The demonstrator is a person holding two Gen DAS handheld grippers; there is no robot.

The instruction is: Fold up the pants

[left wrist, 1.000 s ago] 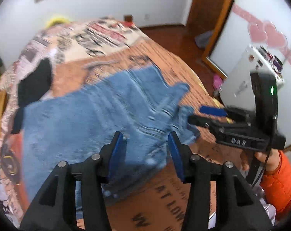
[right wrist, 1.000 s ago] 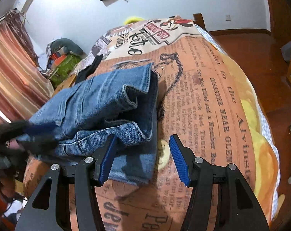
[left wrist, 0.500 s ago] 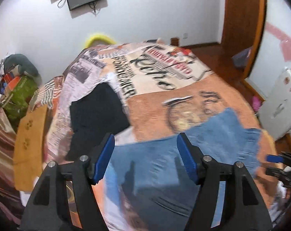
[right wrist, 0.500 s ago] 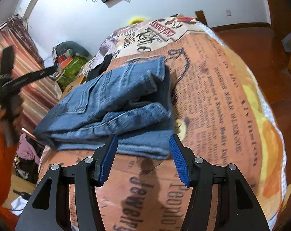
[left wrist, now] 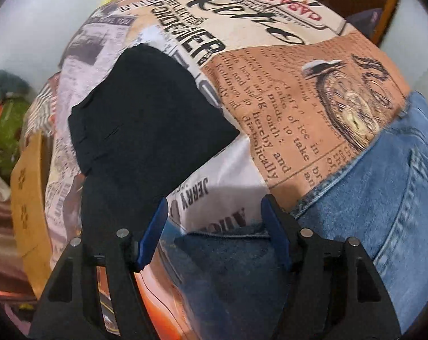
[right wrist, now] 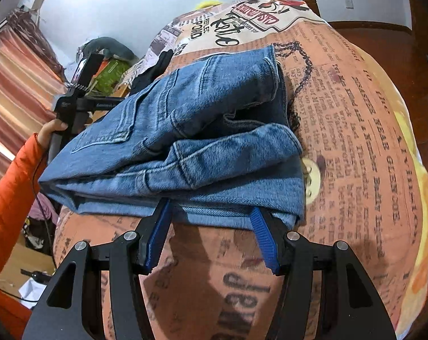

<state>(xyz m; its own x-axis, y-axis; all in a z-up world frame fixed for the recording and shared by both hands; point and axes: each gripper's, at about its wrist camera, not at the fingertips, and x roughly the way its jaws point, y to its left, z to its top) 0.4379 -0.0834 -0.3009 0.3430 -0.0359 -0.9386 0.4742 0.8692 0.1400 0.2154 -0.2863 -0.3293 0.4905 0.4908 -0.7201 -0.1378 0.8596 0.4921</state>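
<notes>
1. Pants (right wrist: 185, 141), blue denim, lay folded in a stack on the printed bedspread (right wrist: 355, 141).
2. Right gripper (right wrist: 211, 238) stood with fingers apart at the stack's near edge, holding nothing.
3. Left gripper (left wrist: 214, 235) stood likewise spread, over the denim's far edge.
4. Black garment (left wrist: 146, 119) lay beyond.

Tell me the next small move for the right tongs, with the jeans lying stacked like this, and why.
Probably ease the right tongs forward and press the raised top fold flat. The jeans lie folded in layers on the bedspread, but the upper layer gapes near the right edge. Both tongs are open and empty, and the left tongs sit over the far edge.
</notes>
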